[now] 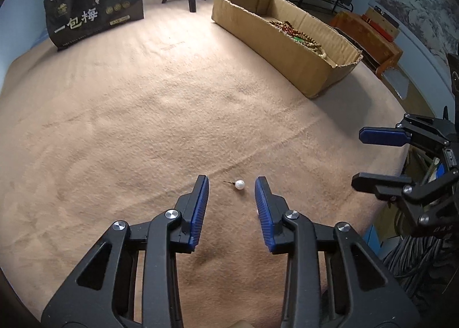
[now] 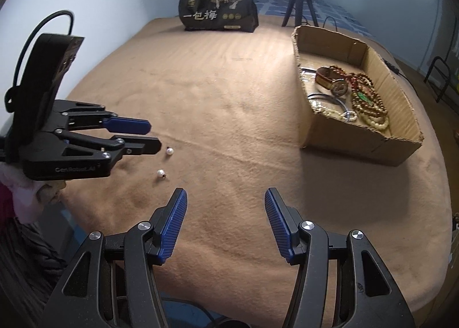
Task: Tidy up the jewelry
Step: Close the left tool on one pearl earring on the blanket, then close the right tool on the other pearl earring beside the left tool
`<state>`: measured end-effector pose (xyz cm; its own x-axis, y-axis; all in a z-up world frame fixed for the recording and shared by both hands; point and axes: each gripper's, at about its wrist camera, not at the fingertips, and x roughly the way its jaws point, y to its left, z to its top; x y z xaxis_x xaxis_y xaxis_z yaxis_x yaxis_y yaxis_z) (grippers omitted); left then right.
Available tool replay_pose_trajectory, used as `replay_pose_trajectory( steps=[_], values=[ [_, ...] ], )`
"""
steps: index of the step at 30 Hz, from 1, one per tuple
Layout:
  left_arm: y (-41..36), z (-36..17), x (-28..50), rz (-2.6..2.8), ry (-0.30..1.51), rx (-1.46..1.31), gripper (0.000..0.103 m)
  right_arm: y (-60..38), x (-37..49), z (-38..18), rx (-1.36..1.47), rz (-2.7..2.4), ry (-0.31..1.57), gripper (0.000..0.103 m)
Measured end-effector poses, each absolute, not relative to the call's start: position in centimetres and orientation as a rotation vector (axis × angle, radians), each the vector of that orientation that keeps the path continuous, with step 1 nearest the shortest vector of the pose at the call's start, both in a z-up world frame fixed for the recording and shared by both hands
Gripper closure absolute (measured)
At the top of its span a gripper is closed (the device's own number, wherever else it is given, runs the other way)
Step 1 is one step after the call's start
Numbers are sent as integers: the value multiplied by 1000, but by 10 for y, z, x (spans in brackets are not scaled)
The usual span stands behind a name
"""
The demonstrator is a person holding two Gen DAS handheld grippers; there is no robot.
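A white pearl stud earring [image 1: 239, 184] lies on the tan blanket, just ahead of and between the tips of my open, empty left gripper [image 1: 231, 184]. In the right wrist view the same earring [image 2: 170, 151] lies just off the left gripper [image 2: 153, 136], and a second pearl earring [image 2: 161, 173] lies nearer to me. My right gripper [image 2: 225, 197] is open and empty, hovering to the right of both pearls; it also shows in the left wrist view [image 1: 357, 158]. A cardboard box [image 2: 355, 138] at the right holds bead necklaces [image 2: 370, 98], bangles and a watch.
A black printed bag [image 2: 218, 14] stands at the far edge of the blanket [image 1: 143, 115], with a black tripod [image 2: 299, 4] beside it. The box also shows in the left wrist view [image 1: 287, 50]. Wooden furniture and a rack stand beyond the bed's right side.
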<state>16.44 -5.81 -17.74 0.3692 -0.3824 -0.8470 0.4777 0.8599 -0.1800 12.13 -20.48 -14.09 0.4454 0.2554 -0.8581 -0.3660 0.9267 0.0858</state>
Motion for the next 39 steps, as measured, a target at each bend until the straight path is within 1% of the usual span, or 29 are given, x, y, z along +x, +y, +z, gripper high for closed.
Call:
replay_pose_trajectory(
  steps=[6, 7, 8, 9, 19, 21, 31, 33, 39],
  values=[
    [-63, -183, 167, -566, 1078, 107, 74, -196, 121, -145, -132, 405, 1051, 48],
    [-64, -184, 168, -569, 1081, 108, 75, -195, 121, -146, -132, 408, 1054, 48],
    [-65, -186, 168, -571, 1084, 113, 80, -195, 121, -147, -132, 411, 1056, 48],
    [-65, -187, 169, -570, 1086, 118, 82, -194, 121, -147, -131, 413, 1058, 48],
    [-68, -196, 178, -570, 1103, 129, 84, -187, 124, -154, -125, 444, 1074, 48],
    [-69, -198, 178, -569, 1104, 138, 87, -184, 124, -155, -129, 455, 1073, 48],
    [-66, -201, 183, -535, 1092, 167, 87, -162, 126, -169, -162, 522, 1073, 48],
    [-64, -201, 183, -529, 1090, 169, 87, -159, 128, -173, -159, 533, 1077, 51],
    [-56, -200, 186, -503, 1084, 166, 87, -149, 135, -180, -172, 566, 1068, 54]
  ],
)
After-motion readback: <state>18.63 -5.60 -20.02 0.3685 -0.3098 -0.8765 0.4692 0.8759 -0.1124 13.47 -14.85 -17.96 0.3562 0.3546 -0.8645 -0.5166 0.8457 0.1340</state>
